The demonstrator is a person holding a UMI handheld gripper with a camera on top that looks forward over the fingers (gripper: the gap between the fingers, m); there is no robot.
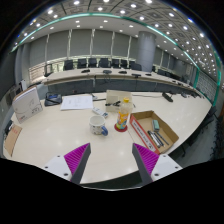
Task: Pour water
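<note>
A white mug (98, 123) stands on the pale table (60, 135), well beyond my fingers. Right beside it is a clear bottle (122, 116) with an orange base and a green top. My gripper (111, 157) is held above the table's near part, open, with nothing between its magenta pads (77, 155). Both objects lie ahead of the gap between the fingers, apart from them.
An open cardboard box (153, 131) with small items sits right of the bottle. A brown box (119, 99) stands behind it. Papers (77, 102) and a white device (27, 103) lie at the left. Desks and black chairs (100, 64) line the far side.
</note>
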